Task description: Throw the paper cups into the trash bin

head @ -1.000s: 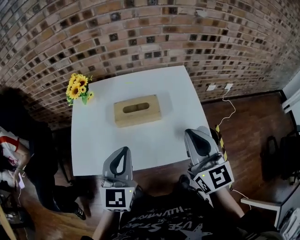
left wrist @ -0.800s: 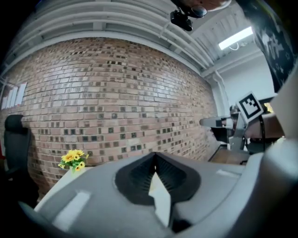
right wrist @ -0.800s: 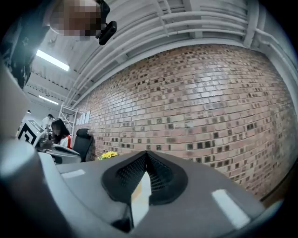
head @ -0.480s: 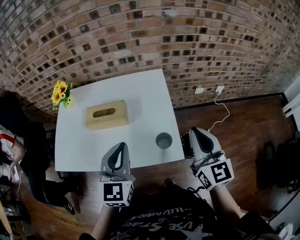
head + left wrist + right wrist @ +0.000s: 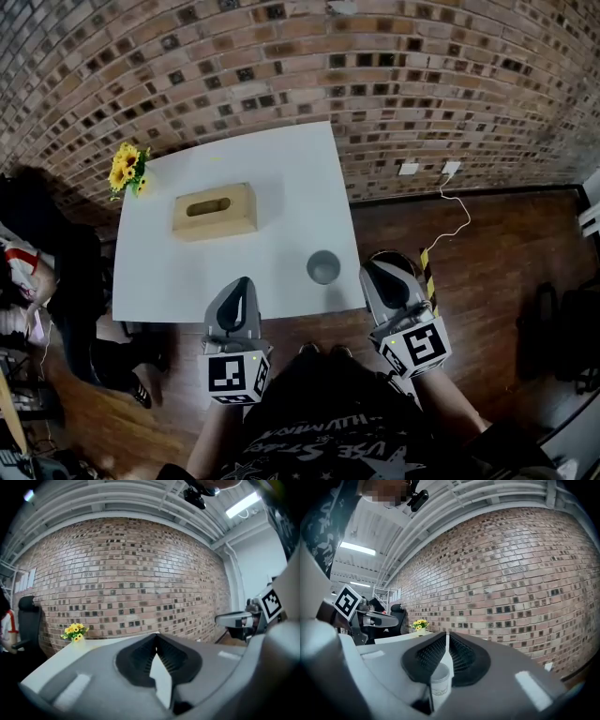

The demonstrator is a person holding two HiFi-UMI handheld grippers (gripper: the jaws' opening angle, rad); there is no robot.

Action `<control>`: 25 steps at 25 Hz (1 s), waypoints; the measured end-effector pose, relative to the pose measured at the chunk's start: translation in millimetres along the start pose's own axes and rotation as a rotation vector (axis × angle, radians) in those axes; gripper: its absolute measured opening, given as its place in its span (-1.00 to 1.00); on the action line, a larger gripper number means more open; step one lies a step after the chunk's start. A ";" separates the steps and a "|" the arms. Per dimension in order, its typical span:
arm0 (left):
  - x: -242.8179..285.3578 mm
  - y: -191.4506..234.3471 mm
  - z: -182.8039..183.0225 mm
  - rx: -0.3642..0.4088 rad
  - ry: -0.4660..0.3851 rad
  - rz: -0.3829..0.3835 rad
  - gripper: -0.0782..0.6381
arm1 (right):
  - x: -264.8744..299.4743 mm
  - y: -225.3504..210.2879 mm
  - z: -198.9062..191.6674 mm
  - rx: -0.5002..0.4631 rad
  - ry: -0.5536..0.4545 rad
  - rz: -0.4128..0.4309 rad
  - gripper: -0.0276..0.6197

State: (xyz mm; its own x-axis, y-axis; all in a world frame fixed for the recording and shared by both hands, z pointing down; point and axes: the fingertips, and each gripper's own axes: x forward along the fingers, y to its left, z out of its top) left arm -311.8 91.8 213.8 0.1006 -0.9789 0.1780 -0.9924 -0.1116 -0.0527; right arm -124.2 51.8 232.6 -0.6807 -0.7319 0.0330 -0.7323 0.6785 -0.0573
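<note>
Watching the paper cup (image 5: 323, 267), I worry most about tipping it. It stands upright near the front right corner of the white table (image 5: 187, 281), so a clumsy sideways approach could knock it off the edge. My right gripper (image 5: 378, 272) hangs just off that corner, jaws together at the tips and only starting to open, nothing between them. My left gripper (image 5: 240, 286), off the table's front edge, is closed and empty. The cup looks empty. The tissue box (image 5: 214, 211) mid-table shows no tissue. A dark rim (image 5: 405, 257) beside the corner, probably the bin, is mostly hidden, so I cannot tell its contents.
</note>
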 end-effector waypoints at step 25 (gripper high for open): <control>24.4 -0.3 -60.7 -0.044 0.008 -0.126 -0.77 | 42.6 48.2 -113.9 -0.011 0.215 0.016 0.61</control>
State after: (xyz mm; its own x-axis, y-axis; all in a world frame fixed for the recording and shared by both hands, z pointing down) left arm -313.4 78.3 277.8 0.2247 -0.9560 0.1885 -0.9740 -0.2262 0.0136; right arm -190.7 60.5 344.9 -0.6798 -0.6914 0.2445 -0.7208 0.6914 -0.0487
